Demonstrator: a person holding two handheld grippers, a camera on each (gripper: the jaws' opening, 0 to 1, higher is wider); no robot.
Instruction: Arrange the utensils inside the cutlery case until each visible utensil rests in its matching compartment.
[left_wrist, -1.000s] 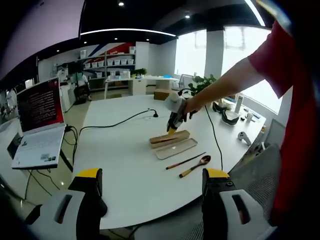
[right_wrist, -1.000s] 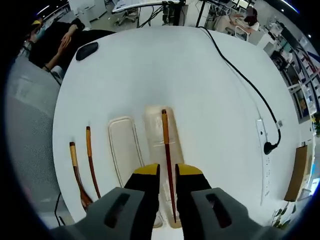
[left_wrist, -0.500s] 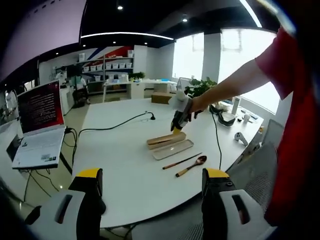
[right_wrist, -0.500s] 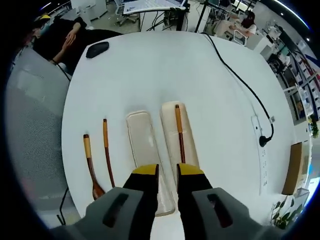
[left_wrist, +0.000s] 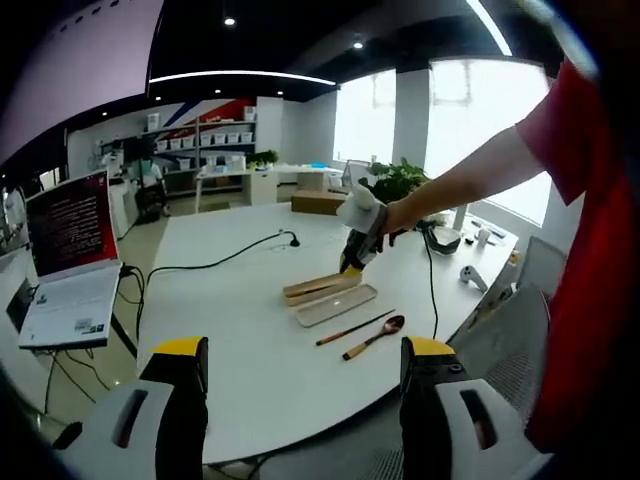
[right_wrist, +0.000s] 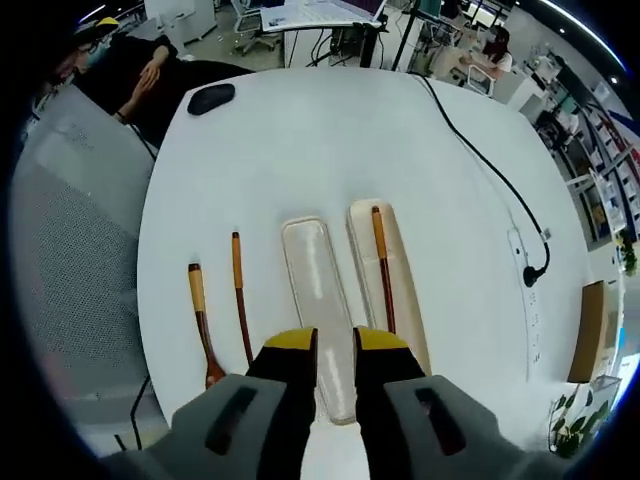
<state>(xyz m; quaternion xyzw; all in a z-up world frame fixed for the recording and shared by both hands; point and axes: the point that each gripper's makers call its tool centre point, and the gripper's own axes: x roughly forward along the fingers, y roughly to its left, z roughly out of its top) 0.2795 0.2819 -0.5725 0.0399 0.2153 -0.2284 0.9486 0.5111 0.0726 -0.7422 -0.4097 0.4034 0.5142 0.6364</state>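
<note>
**One chopstick home, two utensils waiting on the counter**

My right gripper (right_wrist: 334, 343) hung above the round white counter (right_wrist: 300, 130), its jaws nearly together and holding nothing. Beneath them lay the beige oblong cutlery case (right_wrist: 395, 270) with one dark wooden chopstick (right_wrist: 382, 265) resting lengthwise inside it. Just beside the case sat its pale translucent lid (right_wrist: 315, 300), open side up. To the far side of the lid, apart from it, lay a second dark wooden chopstick (right_wrist: 240, 295) and a wooden spoon with a tan handle (right_wrist: 201, 320), both bare on the counter. My left gripper (left_wrist: 295, 370) stood well back from the counter, jaws wide apart and empty. I judged the loose chopstick light, stiff and thin, likely to roll or slip; a pinch near its middle looked safest. The spoon seemed best taken along the handle, clear of the bowl.
</note>
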